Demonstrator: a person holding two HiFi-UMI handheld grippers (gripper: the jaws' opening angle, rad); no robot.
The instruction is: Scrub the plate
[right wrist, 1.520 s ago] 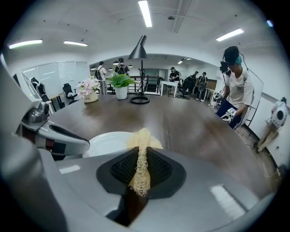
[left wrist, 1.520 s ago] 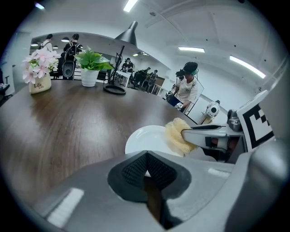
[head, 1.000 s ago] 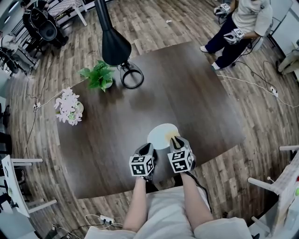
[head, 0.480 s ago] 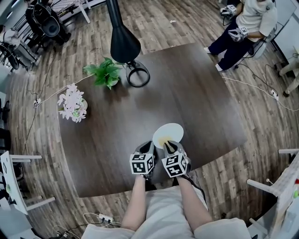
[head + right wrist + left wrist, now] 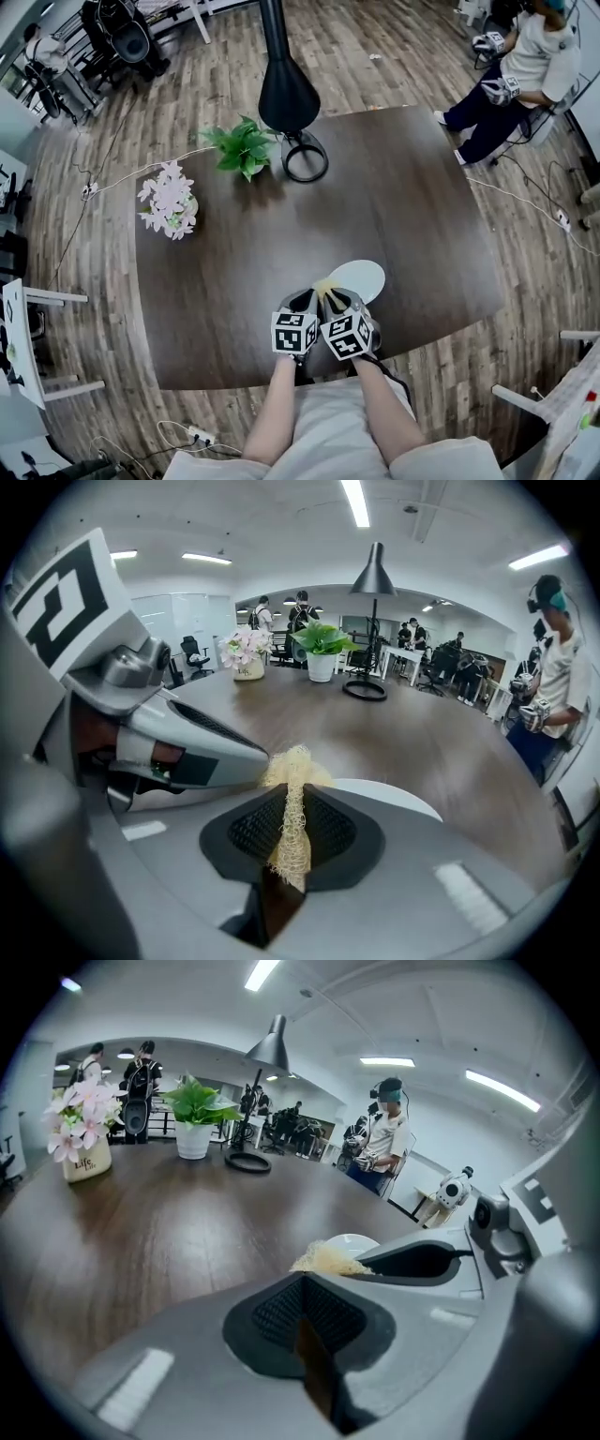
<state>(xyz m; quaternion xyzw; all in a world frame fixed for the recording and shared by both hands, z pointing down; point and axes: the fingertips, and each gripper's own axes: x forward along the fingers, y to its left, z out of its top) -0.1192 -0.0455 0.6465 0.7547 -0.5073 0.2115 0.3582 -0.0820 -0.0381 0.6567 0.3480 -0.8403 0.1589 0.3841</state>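
Scrubber, one, sits clamped in right tool beside one plate; left tool clenched.

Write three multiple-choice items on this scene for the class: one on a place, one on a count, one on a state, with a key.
1. Where on the table does the plate lie?
A. at its far edge
B. in its middle
C. near the edge closest to the person

2. How many plants stand on the table?
A. one
B. two
C. four

3. How do the right gripper jaws stand?
A. shut on a yellowish scrubber
B. wide apart and empty
C. shut on the plate's rim

Key:
1 C, the head view shows the plate just ahead of both grippers.
2 B, only the pink flowers and the green plant are there.
3 A, the right gripper view shows fibres pinched between the pads.
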